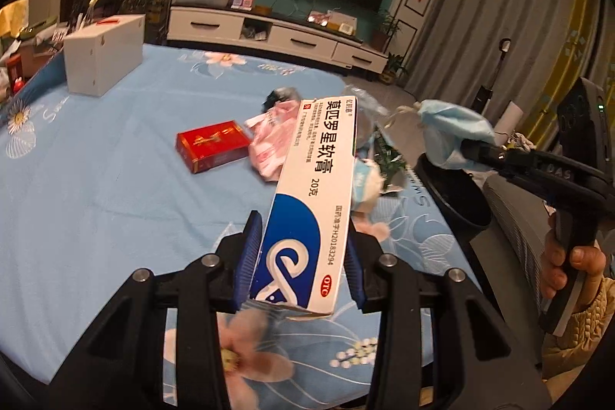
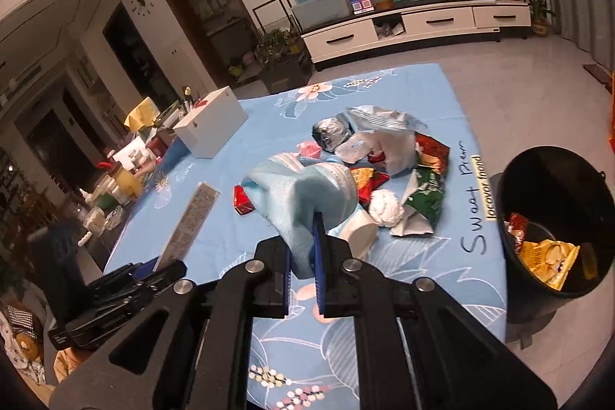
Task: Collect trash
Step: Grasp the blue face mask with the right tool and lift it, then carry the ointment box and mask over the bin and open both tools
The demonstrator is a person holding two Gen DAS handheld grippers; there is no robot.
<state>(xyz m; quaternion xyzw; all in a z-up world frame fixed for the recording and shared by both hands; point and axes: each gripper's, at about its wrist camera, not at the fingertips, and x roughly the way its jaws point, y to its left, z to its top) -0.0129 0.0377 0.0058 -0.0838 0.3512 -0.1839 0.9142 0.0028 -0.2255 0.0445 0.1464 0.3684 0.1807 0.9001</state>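
Observation:
My left gripper point(image 1: 303, 256) is shut on a long white and blue ointment box point(image 1: 315, 187), held tilted above the blue flowered tablecloth point(image 1: 96, 198). In the right wrist view the same box point(image 2: 192, 221) shows edge-on at the lower left, in the left gripper point(image 2: 165, 268). My right gripper point(image 2: 301, 256) is shut on a crumpled light blue face mask point(image 2: 307, 195), lifted off the table. From the left wrist view the mask point(image 1: 453, 129) hangs from the right gripper point(image 1: 467, 146) above the black bin point(image 1: 457, 195). A pile of wrappers and tissue point(image 2: 384, 156) lies on the cloth.
The black bin point(image 2: 557, 225) stands beside the table's right edge with several wrappers inside. A red cigarette pack point(image 1: 211, 145) and a white box point(image 1: 102, 54) sit on the cloth. Bottles and clutter point(image 2: 115, 187) crowd the left side. A hand point(image 1: 569, 264) grips the right handle.

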